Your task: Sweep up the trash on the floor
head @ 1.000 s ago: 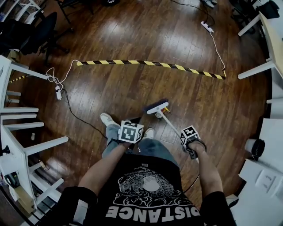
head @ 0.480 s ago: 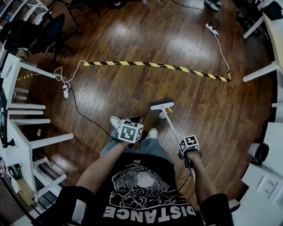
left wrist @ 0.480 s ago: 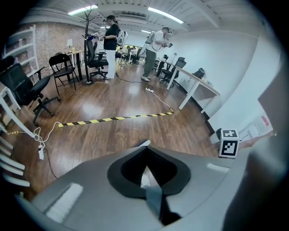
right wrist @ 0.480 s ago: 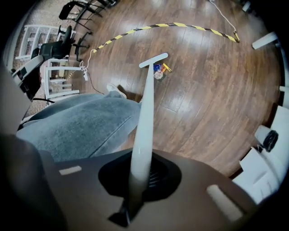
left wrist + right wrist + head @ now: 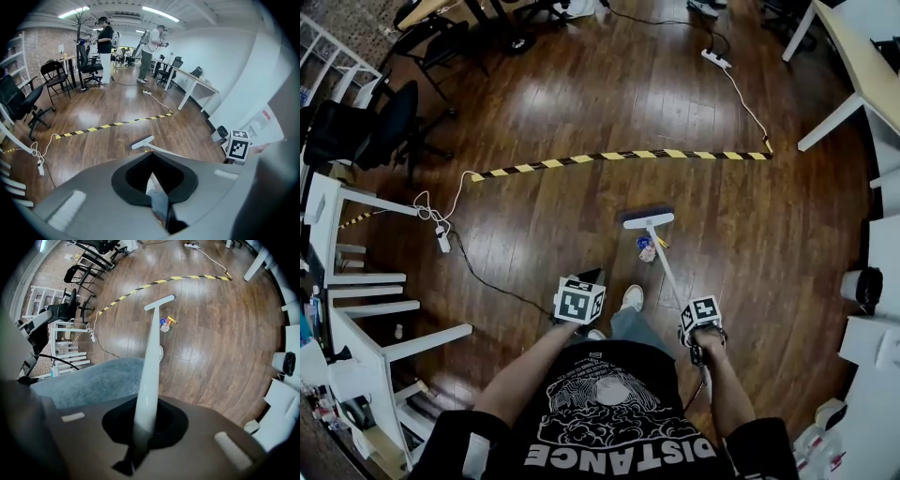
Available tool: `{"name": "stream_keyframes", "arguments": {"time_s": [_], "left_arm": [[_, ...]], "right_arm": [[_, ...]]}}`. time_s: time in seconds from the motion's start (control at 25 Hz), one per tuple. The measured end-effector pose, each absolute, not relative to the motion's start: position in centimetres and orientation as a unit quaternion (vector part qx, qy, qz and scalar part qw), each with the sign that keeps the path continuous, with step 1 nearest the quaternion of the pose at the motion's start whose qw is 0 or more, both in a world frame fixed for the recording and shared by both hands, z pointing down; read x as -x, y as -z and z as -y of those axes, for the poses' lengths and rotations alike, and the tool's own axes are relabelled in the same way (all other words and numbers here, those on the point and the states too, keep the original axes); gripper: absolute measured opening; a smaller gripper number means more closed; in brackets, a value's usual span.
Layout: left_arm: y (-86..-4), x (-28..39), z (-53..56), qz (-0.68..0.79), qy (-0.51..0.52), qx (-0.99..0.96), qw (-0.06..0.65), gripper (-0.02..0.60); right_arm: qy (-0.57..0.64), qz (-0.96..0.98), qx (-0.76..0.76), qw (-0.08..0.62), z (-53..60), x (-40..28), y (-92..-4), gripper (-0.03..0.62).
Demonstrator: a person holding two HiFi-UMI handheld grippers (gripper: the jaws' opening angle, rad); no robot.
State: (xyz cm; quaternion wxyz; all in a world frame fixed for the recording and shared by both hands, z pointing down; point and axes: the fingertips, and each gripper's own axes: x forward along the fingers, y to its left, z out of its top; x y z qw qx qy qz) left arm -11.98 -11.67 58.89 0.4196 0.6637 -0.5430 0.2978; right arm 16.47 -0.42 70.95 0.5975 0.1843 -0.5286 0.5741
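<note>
A white broom runs from my right gripper (image 5: pixel 697 330) to its head (image 5: pixel 647 220) on the wooden floor. The right gripper (image 5: pixel 139 442) is shut on the white broom handle (image 5: pixel 151 362). A small pile of colourful trash (image 5: pixel 646 248) lies just on my side of the broom head; in the right gripper view the trash (image 5: pixel 165 324) sits right of the handle. My left gripper (image 5: pixel 584 283) is by my knee with a dark dustpan (image 5: pixel 589 276) at its tip. In the left gripper view the left gripper (image 5: pixel 161 211) looks shut on a dark handle.
A yellow-black tape strip (image 5: pixel 619 157) crosses the floor beyond the broom. A power strip with cable (image 5: pixel 442 240) lies at left by white shelves (image 5: pixel 366 291). Office chairs (image 5: pixel 380 127) stand far left, white desks and a bin (image 5: pixel 867 286) at right. People (image 5: pixel 105 42) stand far back.
The broom head has lifted past the trash and now rests beyond it. My body and both grippers have shifted back, so the tape strip sits farther off.
</note>
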Motion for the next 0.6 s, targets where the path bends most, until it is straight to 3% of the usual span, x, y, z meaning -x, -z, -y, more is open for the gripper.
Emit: {"name": "stream_keyframes", "arguments": {"time_s": [0.6], "left_arm": [[-58.1,9.5,-3.5,0.528,-0.222,-0.697,0.432,0.005]], "right_arm": [[-0.578,0.56,-0.283,0.522,-9.8,-14.3,-65.4,0.0]]}}
